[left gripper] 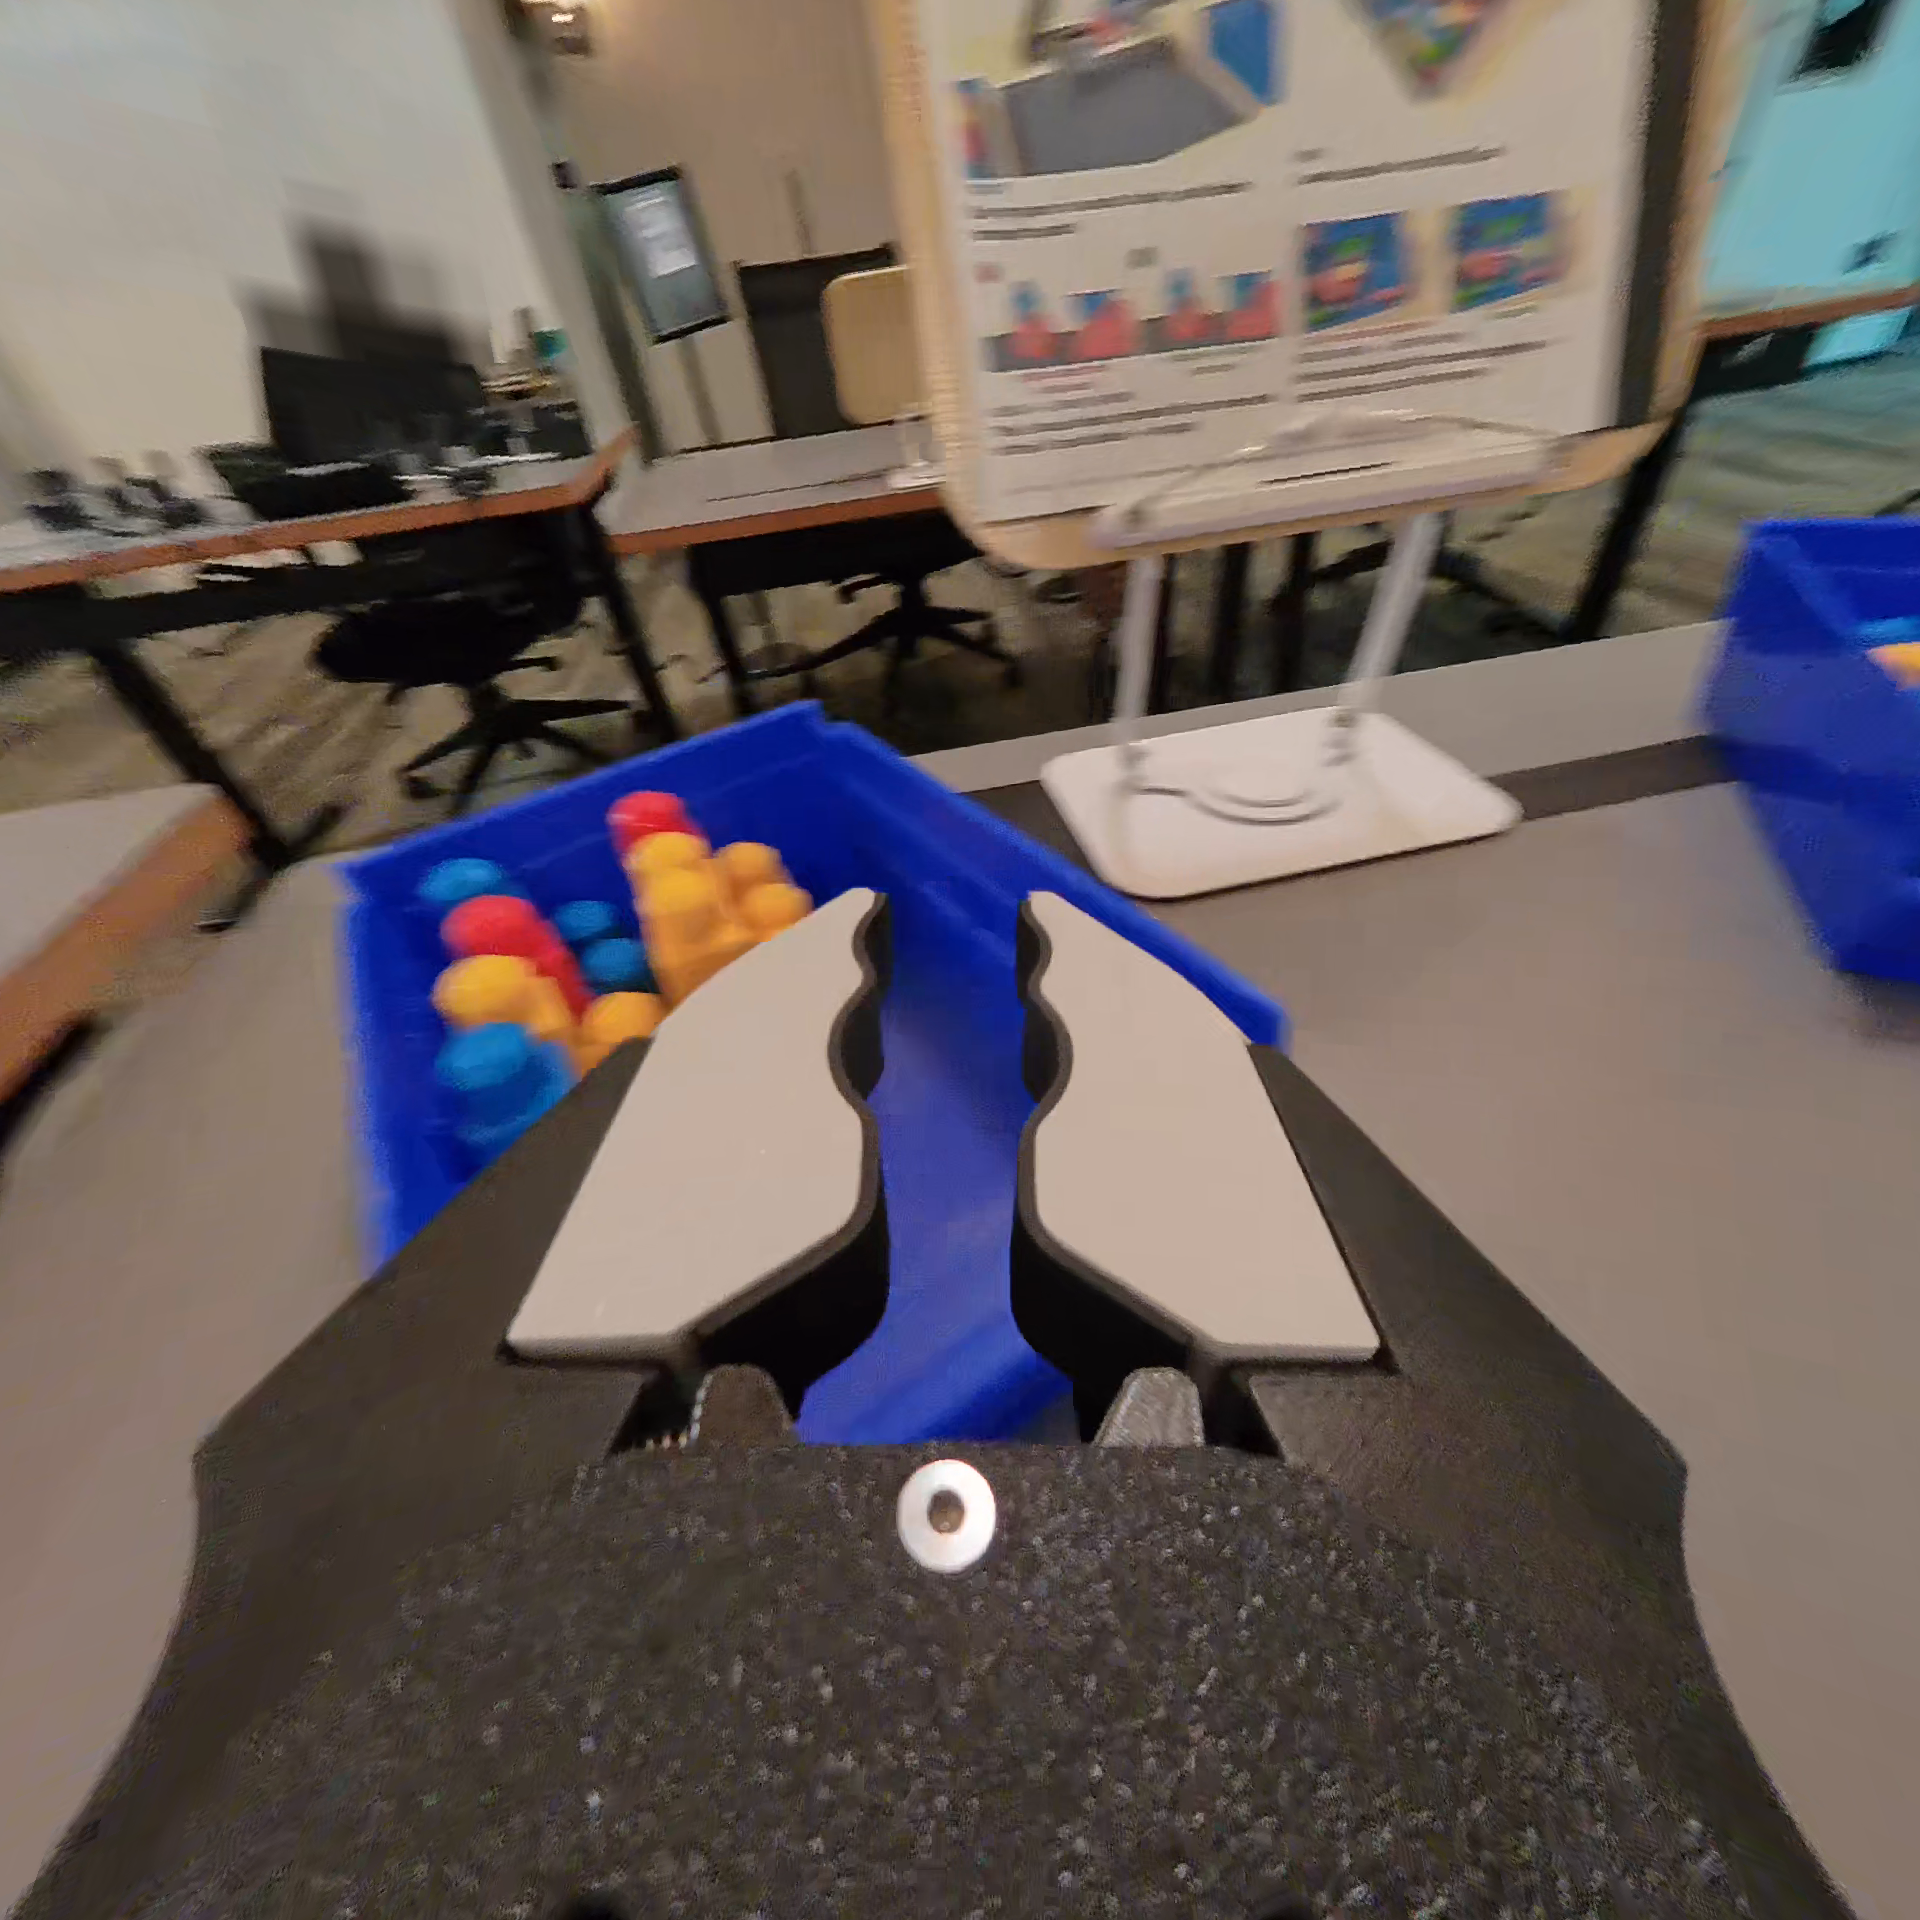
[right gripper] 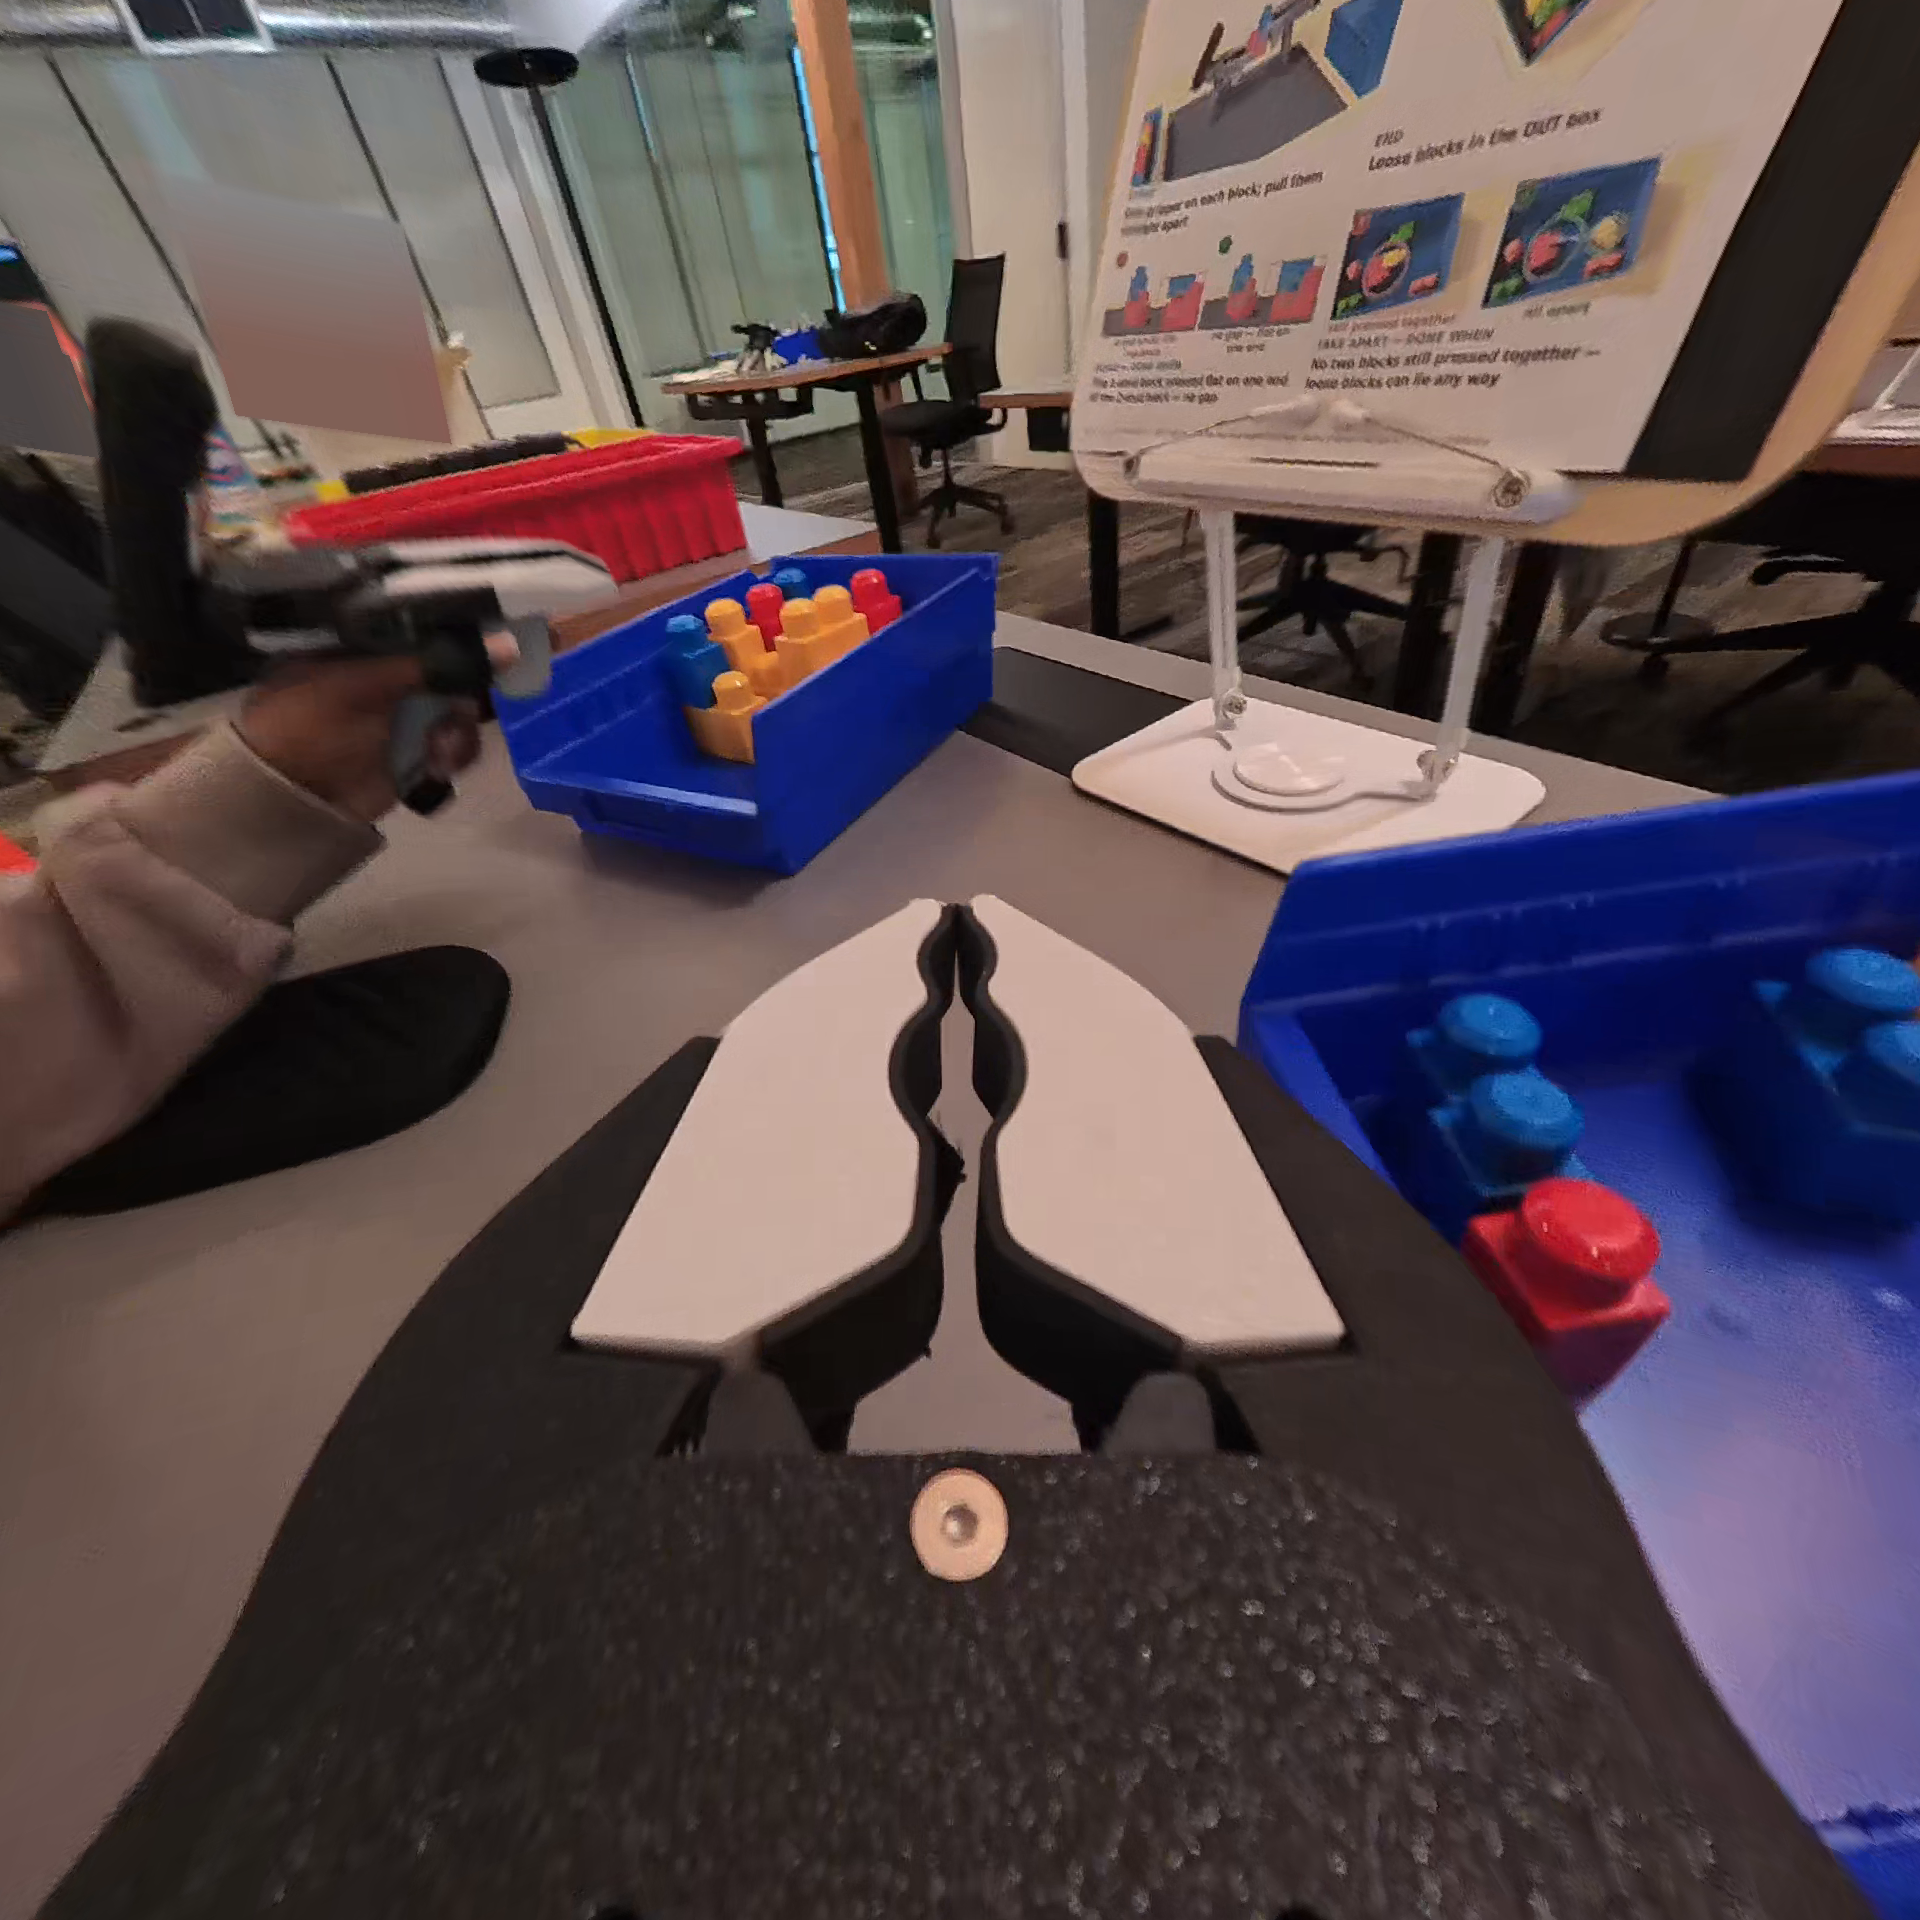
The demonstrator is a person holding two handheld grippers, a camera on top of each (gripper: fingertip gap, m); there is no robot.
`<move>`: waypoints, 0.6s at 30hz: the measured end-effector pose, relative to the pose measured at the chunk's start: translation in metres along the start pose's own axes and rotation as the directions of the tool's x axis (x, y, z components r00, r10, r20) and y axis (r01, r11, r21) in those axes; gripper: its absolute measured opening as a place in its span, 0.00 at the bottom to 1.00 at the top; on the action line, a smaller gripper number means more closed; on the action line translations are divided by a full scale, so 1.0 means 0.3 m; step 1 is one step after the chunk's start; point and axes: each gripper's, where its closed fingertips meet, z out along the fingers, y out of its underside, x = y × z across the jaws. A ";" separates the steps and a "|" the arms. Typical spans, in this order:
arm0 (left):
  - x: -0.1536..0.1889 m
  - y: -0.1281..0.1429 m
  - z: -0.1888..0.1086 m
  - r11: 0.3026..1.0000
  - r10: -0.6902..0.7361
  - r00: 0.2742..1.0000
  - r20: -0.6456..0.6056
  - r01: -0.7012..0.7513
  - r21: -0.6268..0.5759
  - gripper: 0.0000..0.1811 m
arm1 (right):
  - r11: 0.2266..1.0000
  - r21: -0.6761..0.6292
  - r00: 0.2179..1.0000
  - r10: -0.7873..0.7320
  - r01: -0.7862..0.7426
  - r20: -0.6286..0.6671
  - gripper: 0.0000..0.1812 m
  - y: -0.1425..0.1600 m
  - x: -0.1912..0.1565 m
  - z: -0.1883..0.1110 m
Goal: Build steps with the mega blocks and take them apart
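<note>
**Obs 1:** Left gripper [left gripper: 951,914] over the near end of the left blue bin [left gripper: 1091,914], jaws a moderate gap apart, nothing between them. Only bin floor shows through the gap. Frame is smeared, so I read it as mid-travel.

**Obs 2:** And the blocks?

**Obs 1:** Heap of yellow, red and blue mega blocks [left gripper: 623,956] packed in the far left part of that bin, several pressed together. They sit left of the fingers, not in line with them. Risk one: closing from here would catch air or pinch the bin wall.

**Obs 2:** Right side?

**Obs 1:** Right gripper [right gripper: 961,914] hangs above the grey table [right gripper: 623,914], fingertips closed together or very nearly, holding nothing. Just to its right, the second blue bin [right gripper: 1558,914] with blue blocks [right gripper: 1496,1091] and a red block [right gripper: 1569,1268] near its front corner.

**Obs 2:** Other hazards?

**Obs 1:** Heap is jumbled. A grab on one stud may lift a joined clump, or tip the light bin. A narrow opening may not clear a block's body. Also the white stand [right gripper: 1309,779] holding the instruction board stands close behind both bins; a wide swing could knock it. Left hand [right gripper: 353,727] grips the handle near the bin's front lip, so a low approach could bump that edge.
</note>
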 end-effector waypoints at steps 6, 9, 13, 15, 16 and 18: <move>-0.277 -0.023 0.081 0.968 0.083 0.996 -0.016 -0.085 -0.236 0.14 | 0.994 0.058 0.993 0.090 -0.094 0.070 0.00 0.056 -0.036 -0.014; -0.363 0.019 0.127 0.914 0.077 0.991 -0.105 -0.113 -0.389 0.15 | 0.994 0.087 0.994 0.065 -0.073 0.093 0.00 0.039 -0.052 -0.028; -0.455 0.120 0.165 0.826 0.029 0.995 -0.100 -0.081 -0.559 0.18 | 0.993 0.105 0.993 0.045 -0.057 0.112 0.00 0.038 -0.074 -0.034; -0.479 0.167 0.177 0.789 0.048 0.996 -0.081 -0.087 -0.609 0.20 | 0.993 0.103 0.992 0.037 -0.050 0.120 0.00 0.037 -0.085 -0.034; -0.481 0.187 0.182 0.775 0.049 0.996 -0.072 -0.083 -0.626 0.20 | 0.994 0.102 0.993 0.027 -0.039 0.115 0.00 0.037 -0.085 -0.033; -0.473 0.221 0.187 0.756 0.038 0.998 -0.059 -0.067 -0.651 0.19 | 0.995 0.096 0.994 0.014 -0.024 0.106 0.00 0.040 -0.083 -0.033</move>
